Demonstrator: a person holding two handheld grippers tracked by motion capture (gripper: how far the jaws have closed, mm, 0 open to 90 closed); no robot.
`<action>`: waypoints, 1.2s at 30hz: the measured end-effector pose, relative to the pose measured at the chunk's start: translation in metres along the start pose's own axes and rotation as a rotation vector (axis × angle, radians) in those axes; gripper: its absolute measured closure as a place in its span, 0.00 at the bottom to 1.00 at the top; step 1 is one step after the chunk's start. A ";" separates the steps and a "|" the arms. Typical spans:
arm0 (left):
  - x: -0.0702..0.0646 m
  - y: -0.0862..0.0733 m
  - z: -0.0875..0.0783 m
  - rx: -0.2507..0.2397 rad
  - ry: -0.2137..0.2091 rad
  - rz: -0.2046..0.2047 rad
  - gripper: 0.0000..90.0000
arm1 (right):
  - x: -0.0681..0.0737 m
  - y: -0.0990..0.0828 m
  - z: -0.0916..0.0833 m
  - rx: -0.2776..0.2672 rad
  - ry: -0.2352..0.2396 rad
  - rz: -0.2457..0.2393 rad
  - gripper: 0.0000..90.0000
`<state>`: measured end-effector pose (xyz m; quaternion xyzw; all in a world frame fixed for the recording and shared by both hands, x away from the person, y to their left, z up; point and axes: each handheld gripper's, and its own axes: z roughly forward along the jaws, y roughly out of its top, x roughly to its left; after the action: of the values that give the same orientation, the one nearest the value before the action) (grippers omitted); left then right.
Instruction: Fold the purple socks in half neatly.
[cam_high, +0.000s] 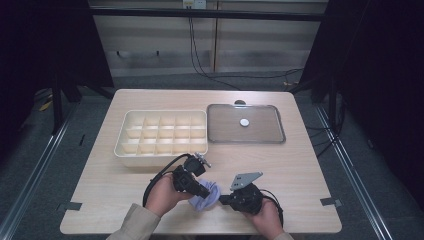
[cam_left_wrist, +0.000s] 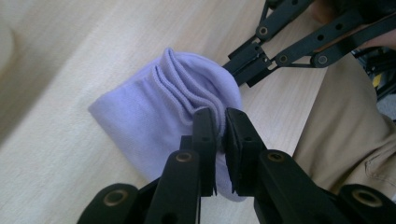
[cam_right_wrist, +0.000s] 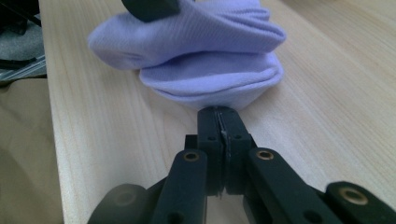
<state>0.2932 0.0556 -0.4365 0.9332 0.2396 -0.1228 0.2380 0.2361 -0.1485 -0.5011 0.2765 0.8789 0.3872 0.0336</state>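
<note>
A folded lilac sock (cam_high: 210, 200) lies on the wooden table near its front edge, between my two grippers. My left gripper (cam_left_wrist: 220, 122) is shut on a ribbed fold of the sock (cam_left_wrist: 154, 112); in the high view the left gripper (cam_high: 207, 192) comes in from the sock's left. My right gripper (cam_right_wrist: 219, 112) has its jaws pressed together at the sock's (cam_right_wrist: 205, 70) near edge, pinching a thin bit of cloth. From above, the right gripper (cam_high: 222, 200) sits at the sock's right side. The left gripper view shows the right gripper's fingertips (cam_left_wrist: 239, 65) at the sock's far edge.
A cream box (cam_high: 121, 142) with several empty compartments stands behind the left hand. To its right lies a clear shallow tray (cam_high: 267, 132) with a small white disc (cam_high: 244, 122) in it. The table's front edge runs close behind both hands.
</note>
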 end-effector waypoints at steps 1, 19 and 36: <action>0.000 0.000 0.000 0.000 0.000 0.000 0.92 | 0.000 0.000 0.000 0.000 0.000 0.000 0.98; -0.005 0.002 0.018 0.019 0.005 0.022 0.91 | 0.001 0.001 0.001 0.003 -0.003 -0.006 0.98; -0.007 0.001 0.015 0.017 0.002 0.026 0.85 | 0.001 0.001 0.001 0.003 -0.003 -0.009 0.97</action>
<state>0.2858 0.0445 -0.4466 0.9382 0.2268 -0.1209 0.2316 0.2356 -0.1472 -0.5009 0.2731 0.8806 0.3855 0.0361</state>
